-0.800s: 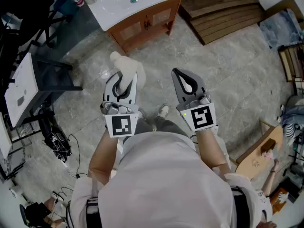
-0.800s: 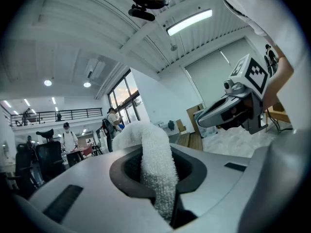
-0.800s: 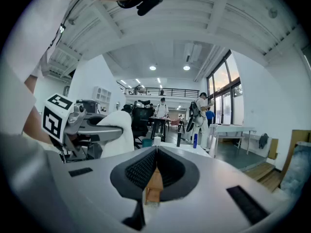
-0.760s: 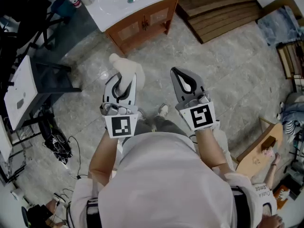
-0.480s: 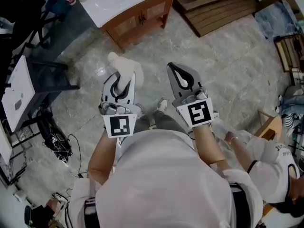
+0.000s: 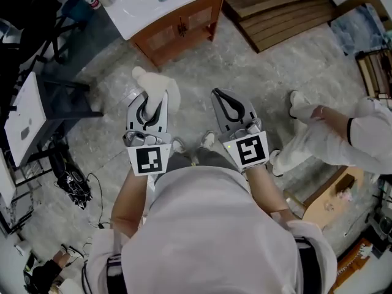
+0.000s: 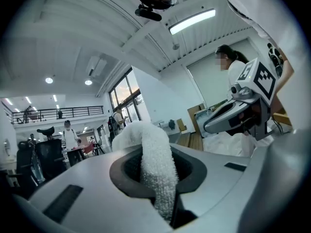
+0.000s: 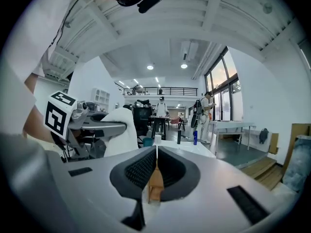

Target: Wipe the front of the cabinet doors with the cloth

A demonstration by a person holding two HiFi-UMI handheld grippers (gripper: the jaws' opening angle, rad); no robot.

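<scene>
Closest in, the left gripper [image 6: 149,105] is clamped on a white fluffy cloth [image 6: 154,84]. The left gripper view shows a thick fold of it pinched between the jaws, with the rest bunching out past the tips toward 12 o'clock. Just beside it, at its 3 o'clock, the right gripper [image 6: 225,98] has its jaws pressed together. The right gripper view shows the dark ribbed pads meeting along a thin line with nothing held between them. Both tools are held over the grey marbled floor [image 6: 245,60], pointing forward.

At about 3 o'clock a second person in white clothing [image 6: 334,133] stands on the floor, near the right gripper but apart from it.

Farther off, at about 12 o'clock, stands the low brown wooden cabinet [image 6: 181,28] under a white top [image 6: 141,5]. Its two panelled cabinet doors [image 6: 197,18] are shut and face this way. It is well apart from the cloth. At 1 o'clock beyond it lies a stack of brown wooden planks [image 6: 282,11].

I judge this to be the approach: the cloth is gripped but no wiping has begun. The next move calls for closing the gap and getting low, since the doors sit near the floor. The loose bulb of cloth should then meet a door face flat. The empty right gripper should keep clear of the handles.
</scene>
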